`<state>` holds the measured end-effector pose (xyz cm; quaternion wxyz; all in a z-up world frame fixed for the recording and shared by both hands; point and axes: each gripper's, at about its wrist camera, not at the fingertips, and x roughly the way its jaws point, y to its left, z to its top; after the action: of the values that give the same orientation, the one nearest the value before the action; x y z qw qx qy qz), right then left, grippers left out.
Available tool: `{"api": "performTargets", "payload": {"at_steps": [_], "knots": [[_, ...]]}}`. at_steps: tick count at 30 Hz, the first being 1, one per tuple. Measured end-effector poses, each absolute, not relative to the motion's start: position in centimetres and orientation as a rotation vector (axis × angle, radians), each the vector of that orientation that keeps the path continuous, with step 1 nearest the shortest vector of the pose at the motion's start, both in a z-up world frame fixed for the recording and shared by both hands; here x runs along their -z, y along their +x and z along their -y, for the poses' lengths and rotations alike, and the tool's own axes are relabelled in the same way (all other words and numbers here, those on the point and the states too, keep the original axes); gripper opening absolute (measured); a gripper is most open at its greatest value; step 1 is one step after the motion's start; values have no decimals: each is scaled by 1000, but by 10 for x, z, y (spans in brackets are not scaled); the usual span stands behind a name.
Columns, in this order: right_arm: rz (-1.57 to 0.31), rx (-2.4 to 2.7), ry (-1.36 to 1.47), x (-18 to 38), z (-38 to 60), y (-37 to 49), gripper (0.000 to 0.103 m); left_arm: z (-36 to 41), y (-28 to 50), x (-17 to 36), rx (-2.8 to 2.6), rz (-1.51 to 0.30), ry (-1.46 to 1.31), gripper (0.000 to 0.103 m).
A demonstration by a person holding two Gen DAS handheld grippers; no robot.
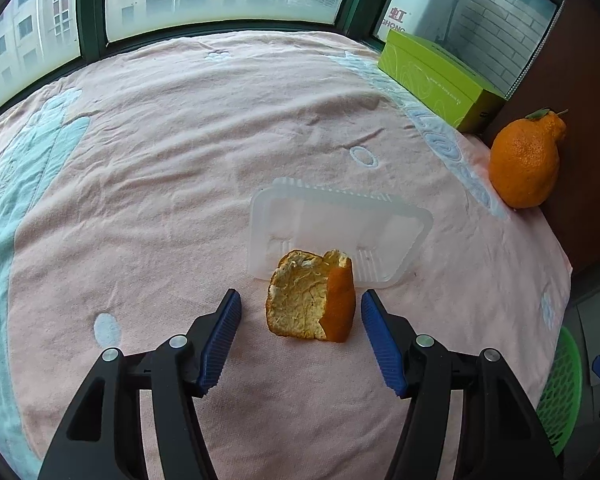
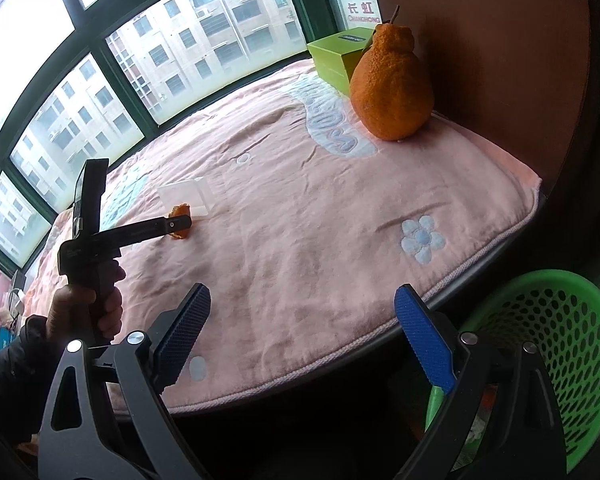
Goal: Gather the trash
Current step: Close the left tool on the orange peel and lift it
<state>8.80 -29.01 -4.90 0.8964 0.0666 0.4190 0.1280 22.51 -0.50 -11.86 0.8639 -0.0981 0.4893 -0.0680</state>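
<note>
The orange peel [image 1: 310,298] lies on the pink blanket [image 1: 180,160], touching the near edge of a clear plastic tray [image 1: 340,216]. The left gripper [image 1: 300,300] straddles it, jaws apart, pads not touching. The right gripper [image 2: 302,300] stands wide and empty near the green basket [image 2: 560,320].

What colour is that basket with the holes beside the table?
Bright green basket; the right wrist view shows it best.
</note>
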Motion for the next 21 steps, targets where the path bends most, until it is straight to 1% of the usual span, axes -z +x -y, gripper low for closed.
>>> {"api": "performTargets", "payload": {"at_steps": [2,4,8,14,21], "knots": [[-874,-267,130,50,287,91,92,5,225,118,159,-1026,-214,47],[-880,-271,123,51,284,94,92,5,224,117,180,-1027,-225,38],[-887,-287,113,53,275,103,92,2,217,110,208,-1015,-238,27],[-895,-333,81,56,248,127,91,-6,204,100,227,-995,-228,24],[-900,-406,35,58,201,160,90,-27,187,88,229,-976,-257,23]]}}
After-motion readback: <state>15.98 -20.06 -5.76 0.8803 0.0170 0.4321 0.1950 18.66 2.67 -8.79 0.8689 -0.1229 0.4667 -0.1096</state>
